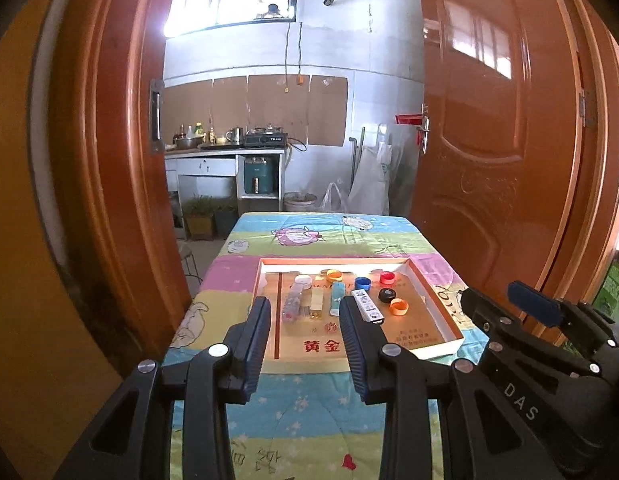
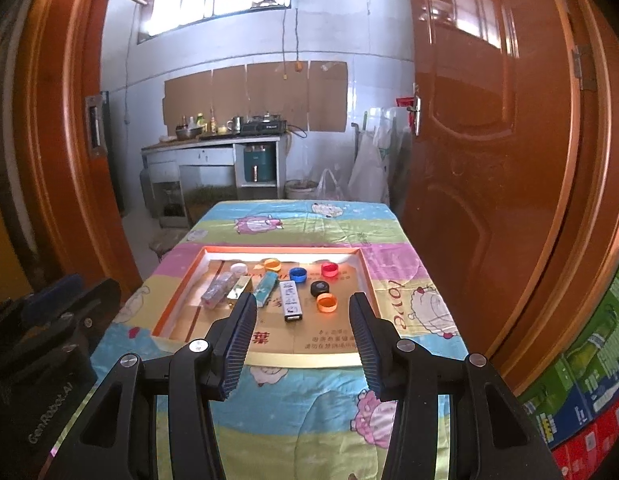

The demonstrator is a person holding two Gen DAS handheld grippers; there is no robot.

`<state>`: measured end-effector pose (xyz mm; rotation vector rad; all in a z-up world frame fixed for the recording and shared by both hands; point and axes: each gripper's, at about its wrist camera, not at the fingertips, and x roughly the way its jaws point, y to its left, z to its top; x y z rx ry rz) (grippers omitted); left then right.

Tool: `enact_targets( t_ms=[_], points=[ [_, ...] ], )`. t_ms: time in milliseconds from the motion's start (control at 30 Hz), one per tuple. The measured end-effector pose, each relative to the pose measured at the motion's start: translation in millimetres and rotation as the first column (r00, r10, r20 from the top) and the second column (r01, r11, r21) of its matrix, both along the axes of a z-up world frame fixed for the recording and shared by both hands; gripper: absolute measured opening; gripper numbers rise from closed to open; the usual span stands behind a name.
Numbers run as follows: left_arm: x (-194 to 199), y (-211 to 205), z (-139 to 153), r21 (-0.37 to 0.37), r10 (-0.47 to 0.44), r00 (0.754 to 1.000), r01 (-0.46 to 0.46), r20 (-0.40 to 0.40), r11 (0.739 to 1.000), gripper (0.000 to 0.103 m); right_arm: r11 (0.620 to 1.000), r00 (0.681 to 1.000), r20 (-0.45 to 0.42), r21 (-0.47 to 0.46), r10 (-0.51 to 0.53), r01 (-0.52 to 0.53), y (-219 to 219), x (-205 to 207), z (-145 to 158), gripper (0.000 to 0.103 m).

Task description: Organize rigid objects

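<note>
A shallow white tray with an orange rim [image 1: 437, 308] [image 2: 181, 292] lies on the cartoon-print tablecloth. Inside, a clear tube [image 1: 291, 302], a yellow box [image 1: 317, 303], a teal box [image 1: 336, 298] and a white box [image 1: 367, 306] [image 2: 290, 300] lie side by side. To their right are several bottle caps, among them red [image 2: 329, 269], blue [image 2: 298, 274] and black [image 2: 319, 287]. My left gripper [image 1: 304, 304] and right gripper [image 2: 303, 300] hover over the table's near part, short of the tray. Both are open with nothing between the fingers.
The table stands in a doorway between an orange-brown door frame [image 1: 121, 200] and an open door [image 1: 489, 160]. Stacked colourful cartons [image 2: 589, 392] sit at the right. A kitchen counter [image 2: 213, 148] with pots lies beyond the table.
</note>
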<state>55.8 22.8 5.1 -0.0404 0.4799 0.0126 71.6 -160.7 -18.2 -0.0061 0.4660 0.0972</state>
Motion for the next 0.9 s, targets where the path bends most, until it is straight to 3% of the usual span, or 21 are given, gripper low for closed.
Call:
enact_targets(
  t_ms=[900],
  points=[
    [-62, 0, 8, -0.002, -0.008, 1.000, 0.008, 0.024, 1.000, 0.036, 1.000, 0.998, 0.062, -0.003, 0.002, -0.002, 0, -79, 10, 0.050]
  ],
)
